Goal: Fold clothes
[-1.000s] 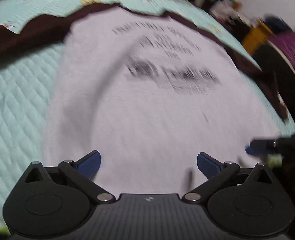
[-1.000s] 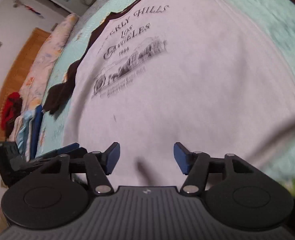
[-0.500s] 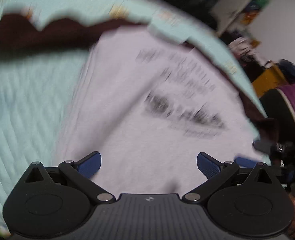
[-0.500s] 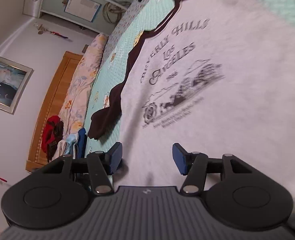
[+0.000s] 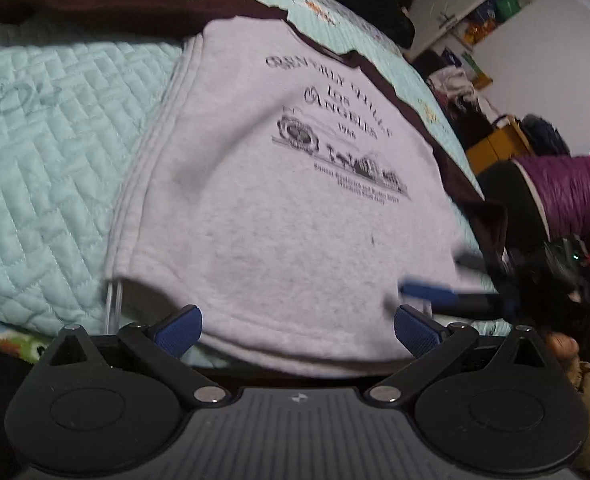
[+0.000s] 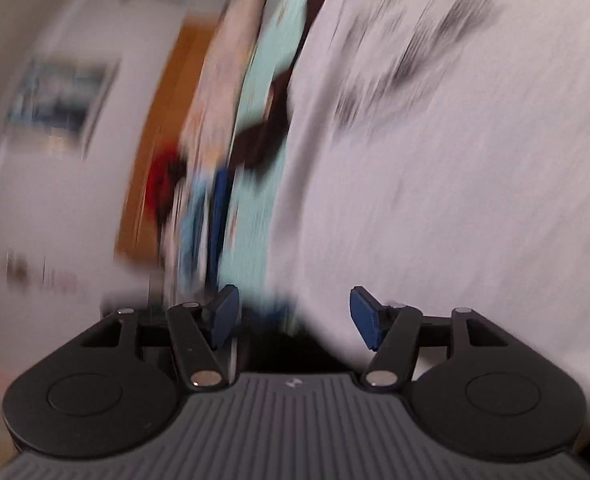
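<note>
A grey sweatshirt [image 5: 279, 208] with black "Los Angeles" print lies flat on a pale green quilt [image 5: 51, 168]; dark brown sleeves [image 5: 107, 8] spread behind it. My left gripper [image 5: 297, 326] is open, its blue fingers straddling the near hem without closing on it. The right gripper [image 5: 447, 292] shows at the sweatshirt's right corner in the left wrist view, blurred. In the right wrist view the right gripper [image 6: 293, 318] is open, with the grey sweatshirt [image 6: 455, 184] filling the right half; the picture is heavily blurred.
The quilt's near edge [image 5: 11, 340] has a green patterned border. A purple and pink roll [image 5: 567, 196] and a yellow box [image 5: 499, 148] stand past the bed's right side. A wooden headboard [image 6: 159, 136] and piled clothes [image 6: 191, 200] lie at the bed's far end.
Both grippers have drawn back to the sweatshirt's near hem. The right wrist view has swung sharply and blurred. Both stay open.
</note>
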Tool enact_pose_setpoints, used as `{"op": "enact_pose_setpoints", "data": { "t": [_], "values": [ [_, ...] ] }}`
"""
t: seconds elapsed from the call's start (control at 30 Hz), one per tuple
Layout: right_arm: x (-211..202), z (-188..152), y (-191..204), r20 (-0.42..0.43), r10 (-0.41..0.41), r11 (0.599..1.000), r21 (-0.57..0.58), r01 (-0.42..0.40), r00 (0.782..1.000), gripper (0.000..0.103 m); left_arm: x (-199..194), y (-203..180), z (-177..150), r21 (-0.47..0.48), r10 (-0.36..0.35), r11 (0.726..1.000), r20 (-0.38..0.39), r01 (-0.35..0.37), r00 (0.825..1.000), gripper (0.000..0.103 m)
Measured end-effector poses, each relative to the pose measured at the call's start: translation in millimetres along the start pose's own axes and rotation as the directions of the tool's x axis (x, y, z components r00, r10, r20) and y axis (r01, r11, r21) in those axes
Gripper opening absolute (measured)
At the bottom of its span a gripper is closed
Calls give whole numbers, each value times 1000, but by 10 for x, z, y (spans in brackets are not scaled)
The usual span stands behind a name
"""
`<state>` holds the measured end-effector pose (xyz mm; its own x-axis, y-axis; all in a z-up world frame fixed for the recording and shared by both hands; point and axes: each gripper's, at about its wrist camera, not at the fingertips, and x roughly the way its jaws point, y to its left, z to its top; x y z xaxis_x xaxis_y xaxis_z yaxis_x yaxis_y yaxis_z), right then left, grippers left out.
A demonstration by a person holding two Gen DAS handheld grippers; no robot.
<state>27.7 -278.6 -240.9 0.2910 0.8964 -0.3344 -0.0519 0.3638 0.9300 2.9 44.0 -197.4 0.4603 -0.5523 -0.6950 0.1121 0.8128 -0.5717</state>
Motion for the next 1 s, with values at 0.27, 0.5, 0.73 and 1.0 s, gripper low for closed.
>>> {"op": "enact_pose_setpoints", "data": {
  "t": [0.27, 0.5, 0.73, 1.0],
  "values": [
    [240, 309, -63, -7, -47, 997, 68, 47, 999, 64, -108, -50, 30, -7, 14, 1000, 36, -14, 999, 102],
    [87, -166, 180, -229, -186, 982, -77, 172, 956, 64, -164, 36, 140, -31, 19, 999, 65, -17, 998, 102],
    [-989, -63, 69, 232, -121, 992, 59, 110, 965, 65, 141, -272, 450, 41, 59, 997, 157, -66, 986, 102],
    [-1408, -154, -498, 297, -418, 897, 283, 339, 858, 0, 655, -592, 30, 321, 176, 935, -57, -149, 983, 102]
  ]
}}
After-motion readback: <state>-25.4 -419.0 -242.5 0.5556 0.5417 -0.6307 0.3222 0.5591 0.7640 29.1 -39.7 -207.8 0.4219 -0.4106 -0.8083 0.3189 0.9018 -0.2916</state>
